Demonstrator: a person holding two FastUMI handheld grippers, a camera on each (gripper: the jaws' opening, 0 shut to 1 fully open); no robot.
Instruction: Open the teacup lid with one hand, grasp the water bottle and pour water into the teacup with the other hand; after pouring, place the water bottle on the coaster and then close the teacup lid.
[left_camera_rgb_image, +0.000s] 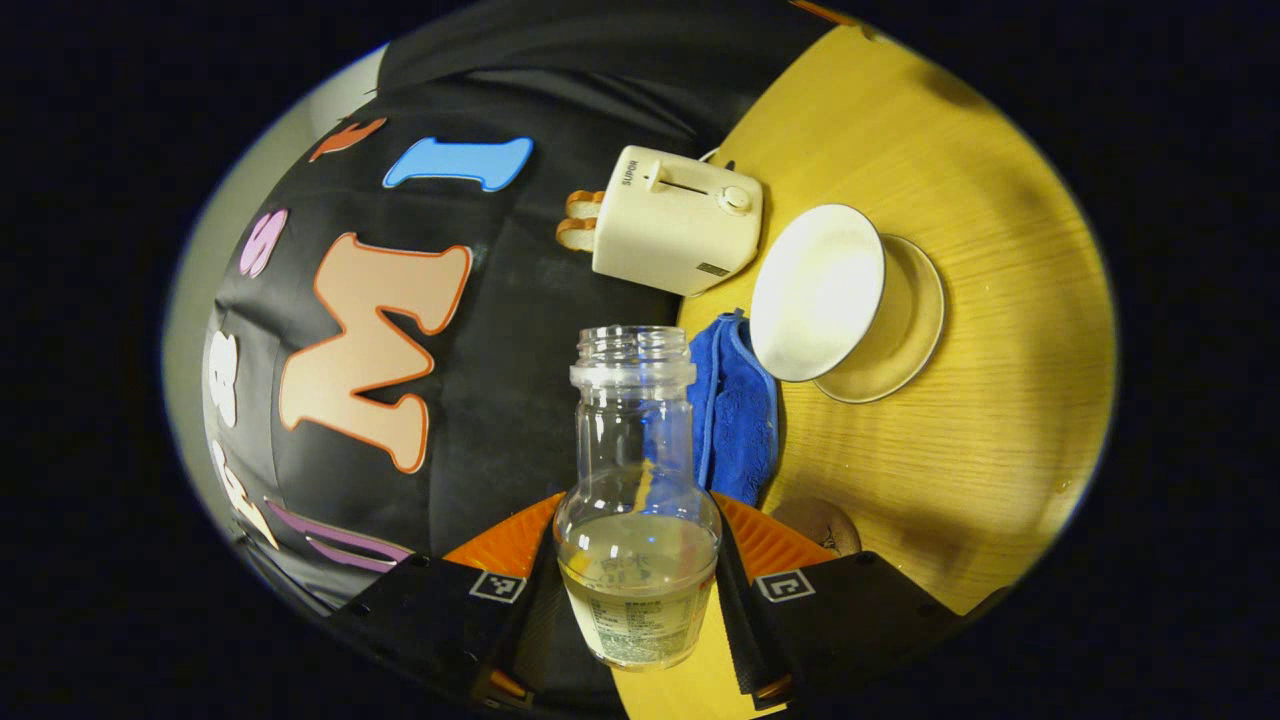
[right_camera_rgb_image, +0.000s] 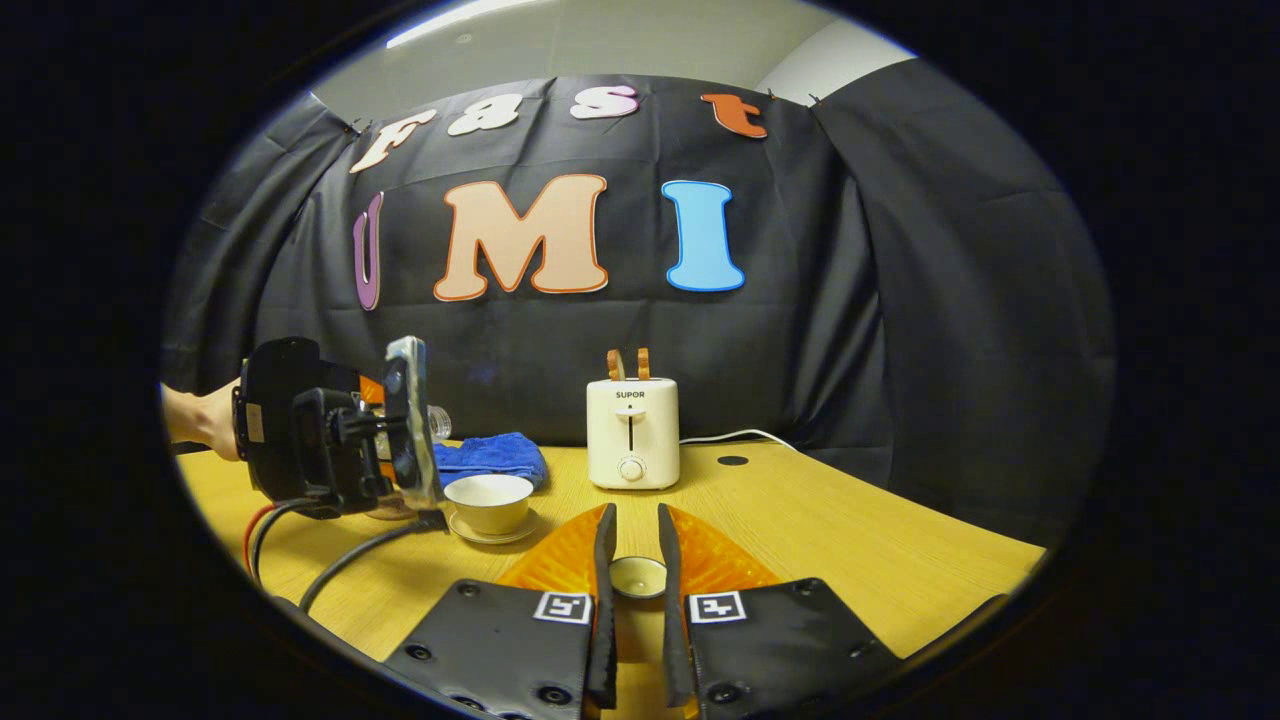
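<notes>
My left gripper (left_camera_rgb_image: 637, 520) is shut on a clear water bottle (left_camera_rgb_image: 638, 470), uncapped and holding a little water. The view is rolled, so the table stands at the right. The open white teacup (left_camera_rgb_image: 815, 290) sits on its saucer (left_camera_rgb_image: 905, 330) beyond the bottle's mouth. A brown coaster (left_camera_rgb_image: 822, 522) peeks out beside the finger. In the right gripper view, my right gripper (right_camera_rgb_image: 637, 545) is shut on the small white teacup lid (right_camera_rgb_image: 638, 577), low over the table. The left gripper (right_camera_rgb_image: 330, 440), held by a hand, hovers just left of the teacup (right_camera_rgb_image: 488, 500).
A cream toaster (right_camera_rgb_image: 632, 432) with bread in it stands at the back of the wooden table (right_camera_rgb_image: 850, 530), its cable trailing right. A blue cloth (right_camera_rgb_image: 495, 455) lies behind the teacup. Black cables (right_camera_rgb_image: 340, 570) hang from the left gripper over the table's front left.
</notes>
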